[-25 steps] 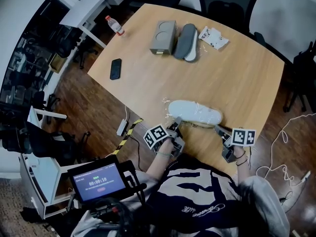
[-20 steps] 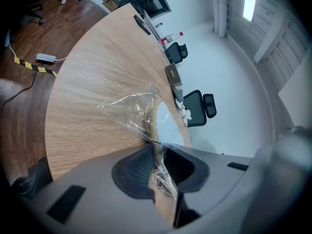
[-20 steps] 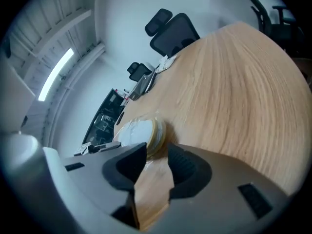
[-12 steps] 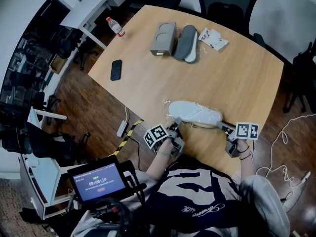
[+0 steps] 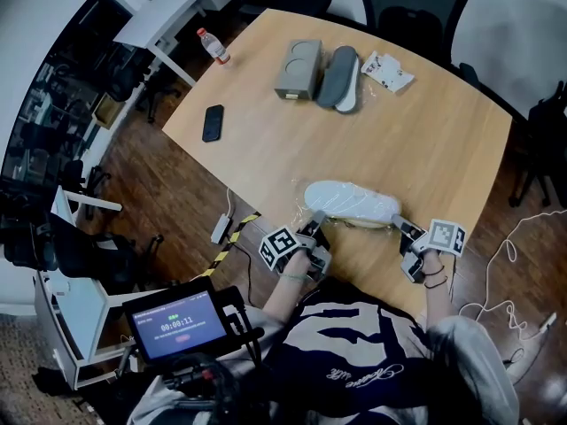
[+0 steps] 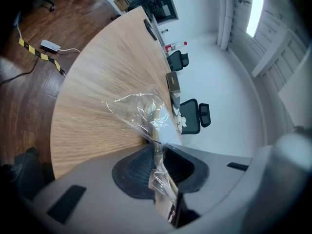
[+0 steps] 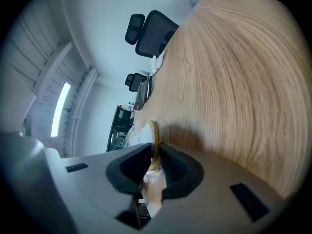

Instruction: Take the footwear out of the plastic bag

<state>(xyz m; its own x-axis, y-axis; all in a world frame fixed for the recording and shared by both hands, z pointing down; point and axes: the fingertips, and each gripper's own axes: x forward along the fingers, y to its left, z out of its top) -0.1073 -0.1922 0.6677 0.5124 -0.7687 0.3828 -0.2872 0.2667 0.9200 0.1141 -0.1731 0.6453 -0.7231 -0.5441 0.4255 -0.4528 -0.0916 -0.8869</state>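
A white shoe (image 5: 350, 202) lies inside a clear plastic bag (image 5: 306, 204) near the front edge of the wooden table (image 5: 443, 131). My left gripper (image 5: 315, 222) is at the bag's left end. In the left gripper view my left gripper (image 6: 158, 152) is shut on a crumpled strip of the bag (image 6: 141, 111), which stretches away over the wood. My right gripper (image 5: 399, 226) is at the shoe's right end. In the right gripper view its jaws (image 7: 154, 152) are closing, and the shoe's thin tan edge (image 7: 154, 135) stands between the pads with some film.
At the table's far side lie a grey shoe (image 5: 339, 76), a grey box (image 5: 297, 67) and a white packet (image 5: 387, 69). A black phone (image 5: 211, 122) and a bottle (image 5: 213, 45) sit near the left edge. Office chairs stand behind the table, and cables lie on the floor.
My right gripper has shifted slightly right and further onto the table, staying at the shoe's right end. The left gripper and the shoe have hardly moved.
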